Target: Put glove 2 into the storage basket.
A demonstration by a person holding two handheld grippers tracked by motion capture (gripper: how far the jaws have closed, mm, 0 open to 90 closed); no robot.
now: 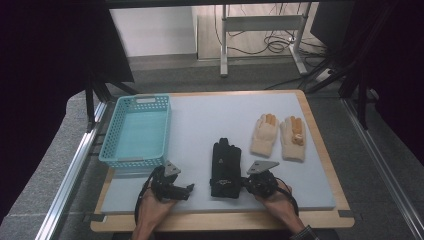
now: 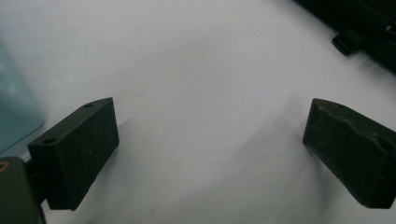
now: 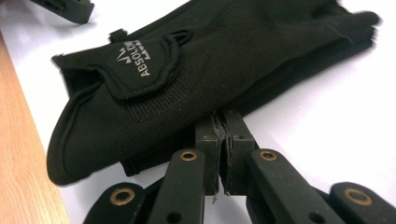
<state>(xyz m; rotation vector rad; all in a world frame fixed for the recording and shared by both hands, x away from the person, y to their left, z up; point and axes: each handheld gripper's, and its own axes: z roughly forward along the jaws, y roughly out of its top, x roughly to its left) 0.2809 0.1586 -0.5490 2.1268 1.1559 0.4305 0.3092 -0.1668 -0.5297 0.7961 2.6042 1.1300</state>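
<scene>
Since the pair of black fabric gloves lies stacked between both hands on the pale grey mat-covered surface, with a turquoise plastic basket and two cream knitted gloves apart, sorting seems likely; cabled grey floor lies beyond. In the left gripper view, the left tool stands spread over bare mat. In the right gripper view, the right tool is pressed together at the gloves' edge; whether it pinches fabric cannot be told.

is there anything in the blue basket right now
No, the basket shows only its bare blue floor in the high view; both glove pairs lie on the mat.
</scene>
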